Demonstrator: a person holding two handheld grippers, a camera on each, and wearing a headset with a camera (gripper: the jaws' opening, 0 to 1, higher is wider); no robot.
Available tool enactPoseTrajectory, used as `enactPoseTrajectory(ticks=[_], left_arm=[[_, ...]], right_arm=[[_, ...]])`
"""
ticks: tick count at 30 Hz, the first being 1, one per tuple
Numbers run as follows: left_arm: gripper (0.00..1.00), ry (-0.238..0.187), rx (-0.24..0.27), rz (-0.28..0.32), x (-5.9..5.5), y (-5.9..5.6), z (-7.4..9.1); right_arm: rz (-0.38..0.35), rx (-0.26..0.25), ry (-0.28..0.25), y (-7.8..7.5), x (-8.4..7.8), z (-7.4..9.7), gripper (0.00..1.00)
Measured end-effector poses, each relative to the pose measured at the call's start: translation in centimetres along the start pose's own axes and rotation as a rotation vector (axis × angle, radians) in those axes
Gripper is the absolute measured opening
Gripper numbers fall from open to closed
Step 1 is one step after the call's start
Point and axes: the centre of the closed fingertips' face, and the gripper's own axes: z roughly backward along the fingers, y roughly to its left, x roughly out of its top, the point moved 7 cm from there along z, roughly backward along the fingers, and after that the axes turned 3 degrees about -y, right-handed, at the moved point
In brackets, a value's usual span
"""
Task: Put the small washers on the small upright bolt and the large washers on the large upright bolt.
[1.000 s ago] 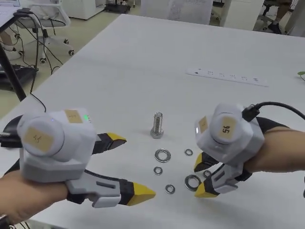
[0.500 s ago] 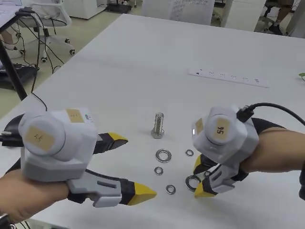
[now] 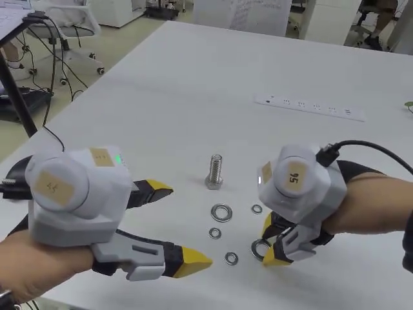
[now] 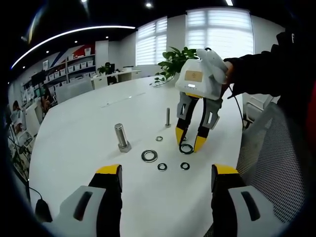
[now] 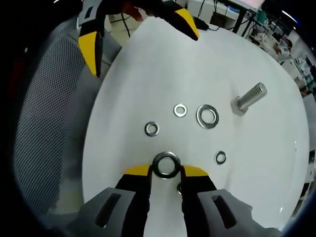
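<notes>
While the left gripper (image 3: 179, 223) is hovering with its jaws spread wide, the right gripper (image 3: 268, 243) is pinching a large washer (image 5: 166, 164) low over the table (image 3: 193, 84). Another large washer (image 3: 221, 211) and three small washers (image 3: 215, 232) are lying near the upright large bolt (image 3: 215, 171).
</notes>
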Motion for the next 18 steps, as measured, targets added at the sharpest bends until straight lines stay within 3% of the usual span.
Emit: enactPoseTrajectory(ticks=[18], left_arm=[[0.70,-0.010,0.010,-0.006,0.20,0.29,0.13]], right_arm=[[-0.039,-0.012,-0.001,-0.15,0.08,0.58,0.23]])
